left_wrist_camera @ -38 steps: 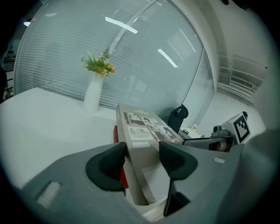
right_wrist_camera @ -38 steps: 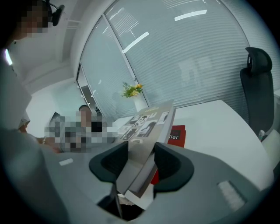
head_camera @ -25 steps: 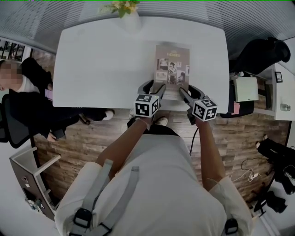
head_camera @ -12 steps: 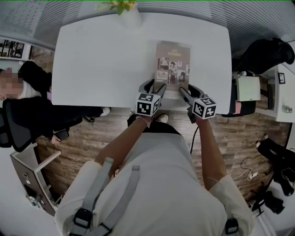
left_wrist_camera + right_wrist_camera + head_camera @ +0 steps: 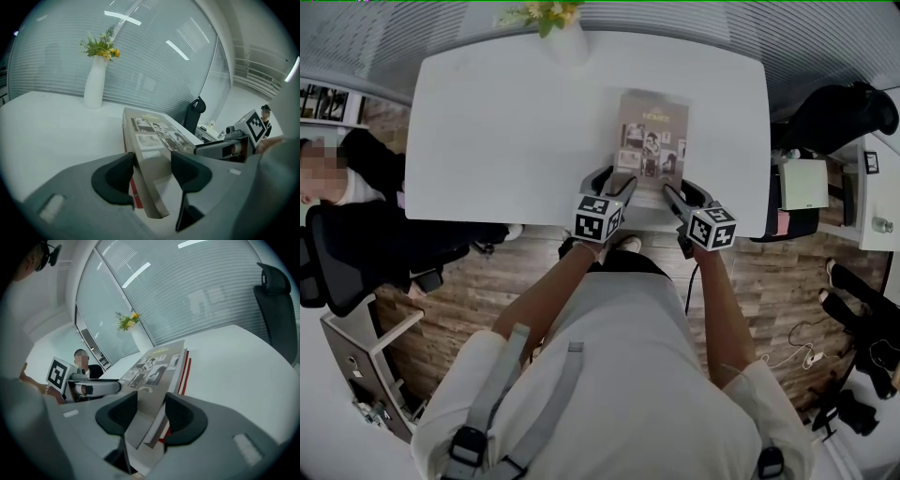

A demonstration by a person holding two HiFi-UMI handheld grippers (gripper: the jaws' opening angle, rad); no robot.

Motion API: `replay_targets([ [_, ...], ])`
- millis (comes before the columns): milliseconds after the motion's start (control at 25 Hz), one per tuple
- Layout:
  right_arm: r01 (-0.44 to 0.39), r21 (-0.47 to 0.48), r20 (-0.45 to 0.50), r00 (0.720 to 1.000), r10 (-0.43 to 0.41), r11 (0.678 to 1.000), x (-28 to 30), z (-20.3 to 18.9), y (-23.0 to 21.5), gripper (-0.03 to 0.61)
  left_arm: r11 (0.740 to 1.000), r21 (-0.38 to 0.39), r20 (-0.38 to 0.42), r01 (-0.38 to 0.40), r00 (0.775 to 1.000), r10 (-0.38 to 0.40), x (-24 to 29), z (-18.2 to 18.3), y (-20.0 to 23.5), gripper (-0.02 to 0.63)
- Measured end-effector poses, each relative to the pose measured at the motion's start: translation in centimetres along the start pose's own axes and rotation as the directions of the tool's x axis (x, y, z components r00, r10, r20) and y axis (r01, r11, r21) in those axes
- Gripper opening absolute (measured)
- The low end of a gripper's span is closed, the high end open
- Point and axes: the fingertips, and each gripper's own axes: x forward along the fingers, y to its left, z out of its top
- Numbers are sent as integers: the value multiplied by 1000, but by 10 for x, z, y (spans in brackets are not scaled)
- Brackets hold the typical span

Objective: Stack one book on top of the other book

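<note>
Change: against the head view 1 second earlier, the right gripper sat a little lower and closer to the table's near edge. The top book had hardly shifted on the table.
Meaning for the task: the lowering looked all but finished. The stack seemed made, with only the letting go left.
Left gripper: closed on the top book's near left corner, the pads on either side of it.
Right gripper: closed on the near right corner in the same way, at a steady middling width.
Where the book was: the top book lay cover up over the red book, which showed only as a thin red strip along its sides. Both lay on the right half of the table, their near ends at the near edge.
Near end: it probably rested in the jaws still, just above the red book.
Long axis: it ran straight away from the person, towards the far edge where the vase stood.
Pointing: the title end was far and the foot near, so the cover read upright to the person.
</note>
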Motion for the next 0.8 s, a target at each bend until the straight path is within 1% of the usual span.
replay_targets([
  [160, 7, -12, -12, 1000, -7, 1000, 1, 0, -1, 187, 1000, 3, -2, 16, 1000, -16, 1, 0, 0, 262],
  [240, 34, -37, -21, 999, -35, 999, 0, 1, -3, 198, 1000, 8, -13, 28, 1000, -28, 2, 0, 1, 264],
  [280, 54, -57, -22, 998, -55, 997, -1, 2, -4, 217, 999, 15, -16, 29, 999, -28, 1, 1, 3, 266],
  [360, 90, -95, -5, 996, -91, 991, -6, 9, -3, 232, 999, 31, -10, 22, 1000, -21, -3, 6, 8, 267],
  [400, 106, -111, 12, 994, -105, 988, -11, 14, -2, 228, 999, 35, -1, 21, 1000, -21, -7, 10, 10, 267],
  [480, 132, -151, 48, 991, -127, 980, -21, 24, 5, 201, 998, 48, 18, 32, 999, -33, -17, 17, 10, 263],
  [600, 148, -219, 99, 987, -129, 964, -35, 43, 26, 161, 994, 95, 56, 61, 996, -66, -37, 34, 6, 205],
  [640, 151, -241, 117, 985, -125, 959, -40, 50, 34, 149, 991, 114, 77, 69, 994, -78, -45, 42, 3, 175],
  [720, 155, -282, 152, 982, -115, 947, -49, 66, 52, 124, 985, 152, 122, 82, 987, -101, -61, 60, -3, 126],
  [800, 153, -313, 189, 977, -97, 937, -57, 82, 70, 104, 978, 187, 166, 94, 978, -126, -77, 79, -9, 97],
])
